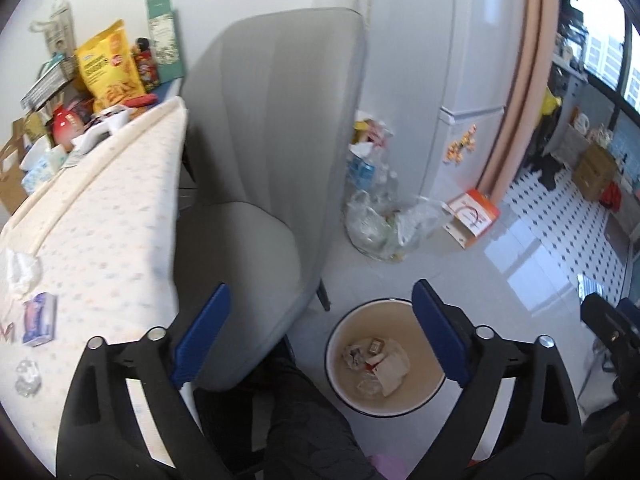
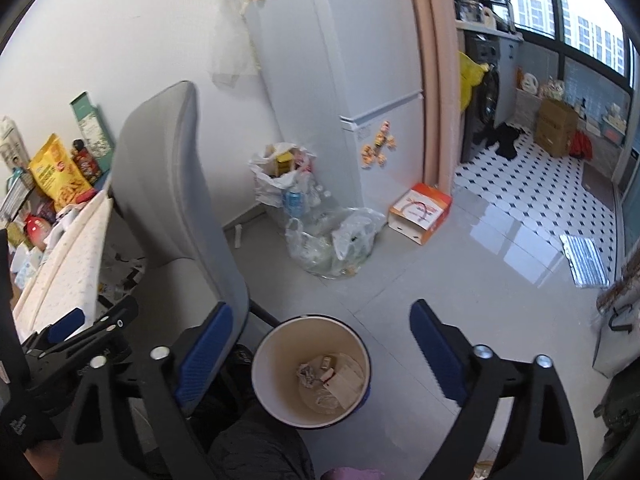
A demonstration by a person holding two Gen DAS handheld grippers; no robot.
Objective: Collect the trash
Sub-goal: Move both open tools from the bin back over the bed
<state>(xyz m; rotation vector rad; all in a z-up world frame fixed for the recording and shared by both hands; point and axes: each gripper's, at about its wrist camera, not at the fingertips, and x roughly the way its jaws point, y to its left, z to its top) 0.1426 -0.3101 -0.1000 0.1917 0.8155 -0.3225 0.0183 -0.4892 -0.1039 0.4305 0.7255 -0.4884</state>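
Observation:
A round cream bin (image 1: 352, 322) (image 2: 276, 354) with a dark rim stands on the floor and holds crumpled paper (image 1: 390, 364) (image 2: 344, 380) and small wrappers. My left gripper (image 1: 320, 292) hangs open above the bin's left side, with nothing between its blue pads. My right gripper (image 2: 320, 310) is open over the bin too, and is also empty. On the patterned tablecloth (image 1: 120, 220) at the left lie a crumpled white tissue (image 1: 24, 272), a small blue-and-white packet (image 1: 38, 320) and a ball of clear wrap (image 1: 28, 376).
A grey chair (image 1: 272, 140) (image 2: 172, 208) stands between table and bin. Plastic bags of bottles (image 1: 380, 224) (image 2: 332, 240) and an orange box (image 1: 472, 216) (image 2: 420, 212) sit by the white fridge (image 1: 460, 60). Snack bags and boxes (image 1: 108, 68) crowd the table's far end. A person's dark-clad leg (image 1: 304, 420) is below.

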